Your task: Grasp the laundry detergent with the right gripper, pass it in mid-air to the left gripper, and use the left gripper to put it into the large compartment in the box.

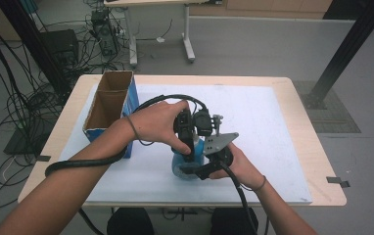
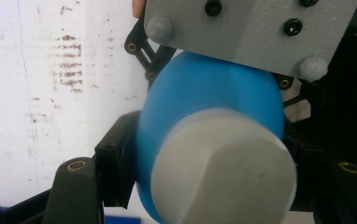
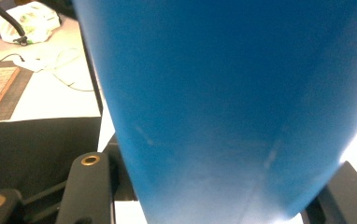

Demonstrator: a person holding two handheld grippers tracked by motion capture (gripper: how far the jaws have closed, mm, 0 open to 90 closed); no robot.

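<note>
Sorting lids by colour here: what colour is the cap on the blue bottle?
White, on the cap of the blue bottle; clearest in the left gripper view.

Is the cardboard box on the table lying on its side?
No, the box stands upright at the table's left edge, its open top facing up.

**Blue bottle with white cap, held over the table**

A rounded blue plastic bottle (image 2: pixel 204 93) with a wide, matte white screw cap (image 2: pixel 223 172) sits just above the white table mat, near the table's front middle, clamped between black jaws on both sides.
</note>
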